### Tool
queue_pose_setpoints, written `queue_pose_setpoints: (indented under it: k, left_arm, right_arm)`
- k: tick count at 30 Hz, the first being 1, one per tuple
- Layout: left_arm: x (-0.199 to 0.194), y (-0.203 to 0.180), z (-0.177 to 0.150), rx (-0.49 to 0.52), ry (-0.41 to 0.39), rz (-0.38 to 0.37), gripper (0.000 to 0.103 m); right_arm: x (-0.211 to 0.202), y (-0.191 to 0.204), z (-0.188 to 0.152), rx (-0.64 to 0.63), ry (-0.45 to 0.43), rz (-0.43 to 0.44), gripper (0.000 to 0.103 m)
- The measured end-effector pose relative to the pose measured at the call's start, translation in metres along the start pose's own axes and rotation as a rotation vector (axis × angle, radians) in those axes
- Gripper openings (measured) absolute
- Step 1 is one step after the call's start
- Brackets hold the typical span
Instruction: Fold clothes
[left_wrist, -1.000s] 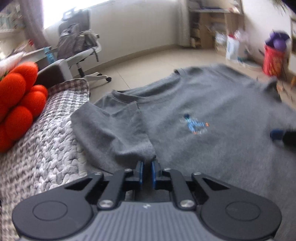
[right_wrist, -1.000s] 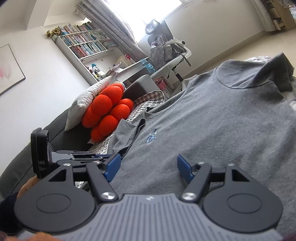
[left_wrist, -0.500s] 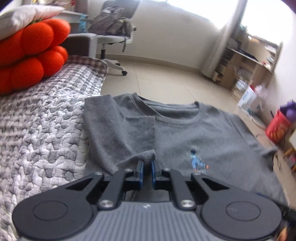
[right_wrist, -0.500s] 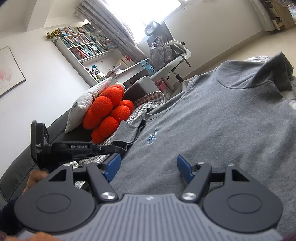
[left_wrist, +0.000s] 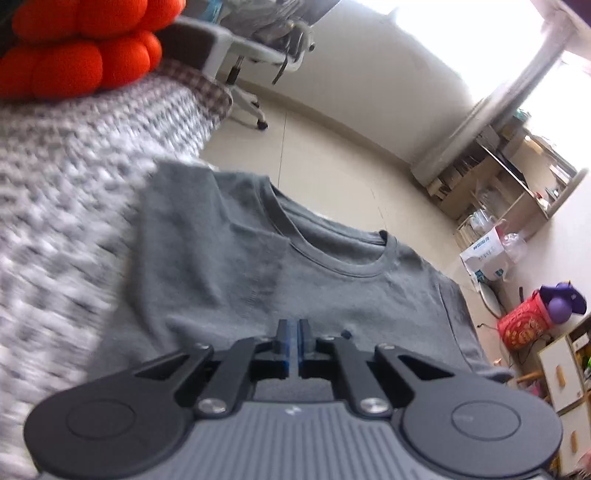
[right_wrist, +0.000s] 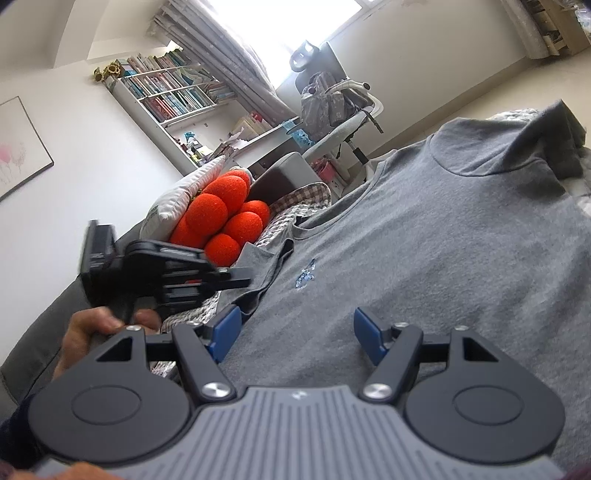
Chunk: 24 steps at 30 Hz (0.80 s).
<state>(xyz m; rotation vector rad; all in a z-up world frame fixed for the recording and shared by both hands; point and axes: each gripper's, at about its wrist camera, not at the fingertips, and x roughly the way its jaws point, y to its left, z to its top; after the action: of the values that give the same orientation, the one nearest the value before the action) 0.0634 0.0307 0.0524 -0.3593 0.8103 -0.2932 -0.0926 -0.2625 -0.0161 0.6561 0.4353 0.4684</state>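
Currently we list one grey T-shirt (left_wrist: 332, 288), spread front-up on the quilted sofa cover (left_wrist: 66, 206), one sleeve folded inward; one orange ball cushion (right_wrist: 221, 218); one red bag (left_wrist: 524, 325) holding a purple item. Our left gripper (left_wrist: 294, 343) is pinched shut, cloth between its pads not discernible; it has swung across the shirt since earlier. Our right gripper (right_wrist: 295, 332) stays spread wide over the chest.

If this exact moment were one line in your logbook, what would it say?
task: fold clothes | left gripper: shut, on folded-in sleeve | right gripper: open, empty, over grey T-shirt | surface: quilted cover
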Motion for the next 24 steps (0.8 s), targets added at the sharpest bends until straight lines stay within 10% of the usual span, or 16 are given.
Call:
queue_pose_setpoints:
  k: [9, 14, 18, 24]
  left_arm:
    - [-0.091, 0.071, -0.009, 0.040, -0.044, 0.068, 0.018]
    - [-0.139, 0.106, -0.016, -0.006, -0.070, 0.119, 0.020]
    - [-0.177, 0.127, -0.026, 0.006, -0.093, 0.158, 0.026]
    - [-0.213, 0.152, -0.038, 0.023, -0.114, 0.179, 0.029]
  right_arm:
    - [0.018, 0.040, -0.011, -0.060, 0.099, -0.080, 0.073]
    - [0.050, 0.113, -0.053, -0.122, 0.331, 0.101, 0.073]
    - [0.068, 0.162, -0.088, -0.100, 0.617, 0.447, 0.067]
    - [0.102, 0.217, -0.133, -0.222, 0.813, 0.341, 0.066]
